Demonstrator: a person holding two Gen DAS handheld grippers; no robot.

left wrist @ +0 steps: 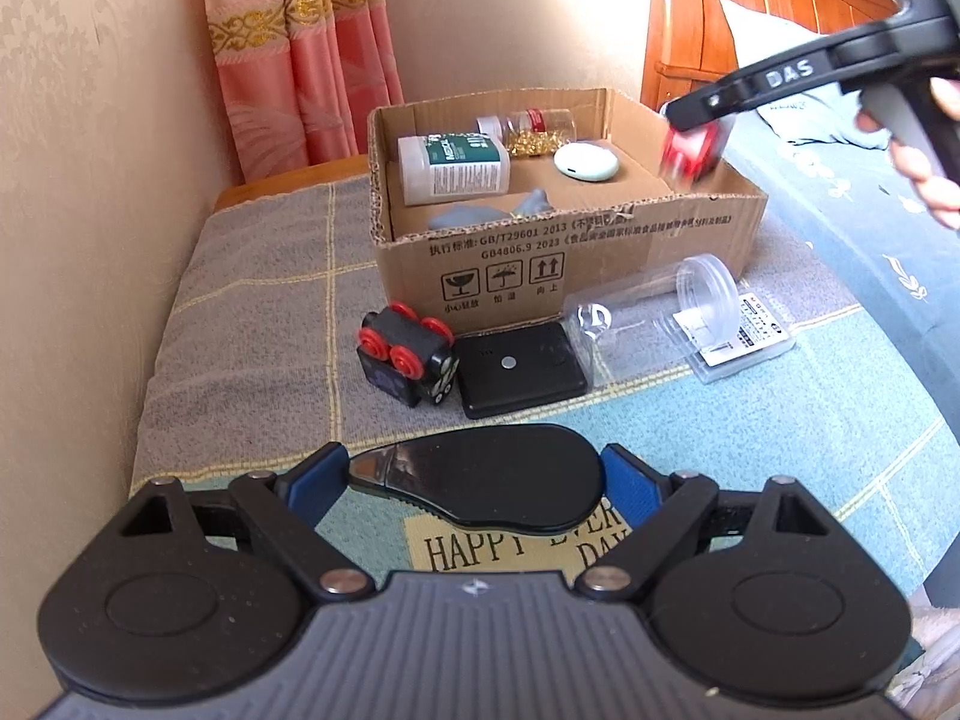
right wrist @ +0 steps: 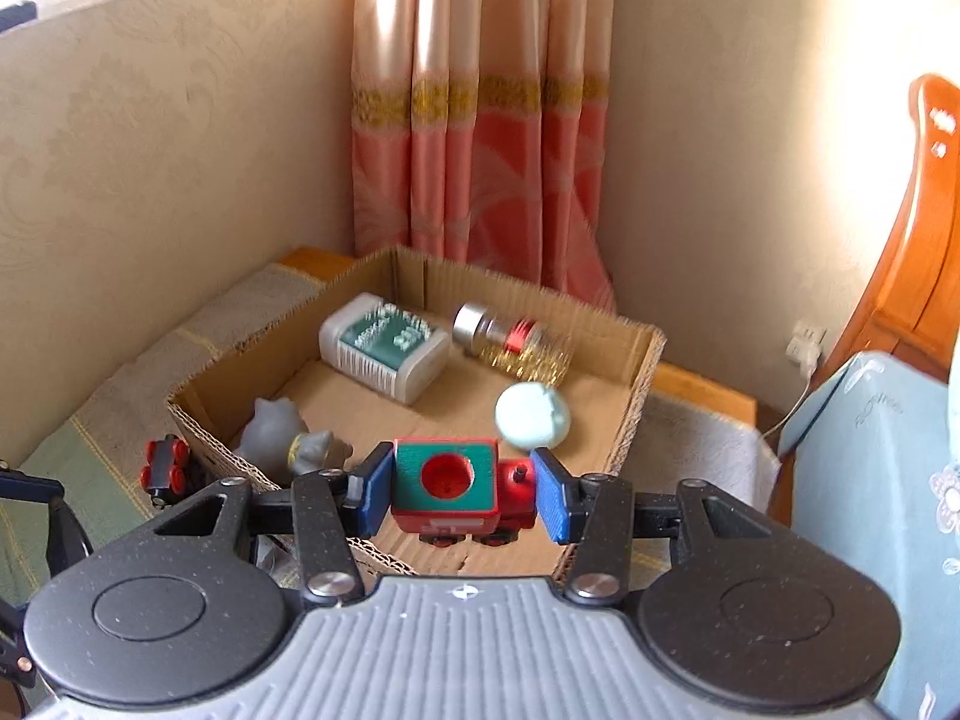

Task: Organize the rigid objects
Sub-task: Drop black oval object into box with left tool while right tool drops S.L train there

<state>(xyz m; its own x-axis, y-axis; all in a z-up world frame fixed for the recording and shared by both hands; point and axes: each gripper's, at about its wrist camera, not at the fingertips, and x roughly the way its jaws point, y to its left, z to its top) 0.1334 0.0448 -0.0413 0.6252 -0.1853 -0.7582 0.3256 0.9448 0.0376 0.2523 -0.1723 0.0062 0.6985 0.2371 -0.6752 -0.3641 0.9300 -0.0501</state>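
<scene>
Right hand-held gripper [right wrist: 459,495] clasps red toy train [right wrist: 462,489] above cardboard box [right wrist: 636,384].

Readable stuff: the cardboard box [left wrist: 540,252] front has "GB/T29601 2013" and "GB4806.9 2023" plus fragile, keep-dry and this-way-up symbols. The right tongs [left wrist: 690,138] arm says "DAS". The mat [left wrist: 516,546] under the left tongs reads "HAPPY EVER... DAY". The bottle label's too blurry.

The left gripper [left wrist: 477,483] sits low and level, its blue-padded jaws clamped on either side of a flat black object; the right gripper [right wrist: 459,495] is raised, tilted downward, jaws closed on a toy; a bare hand [left wrist: 927,153] grips the right gripper's handle
</scene>
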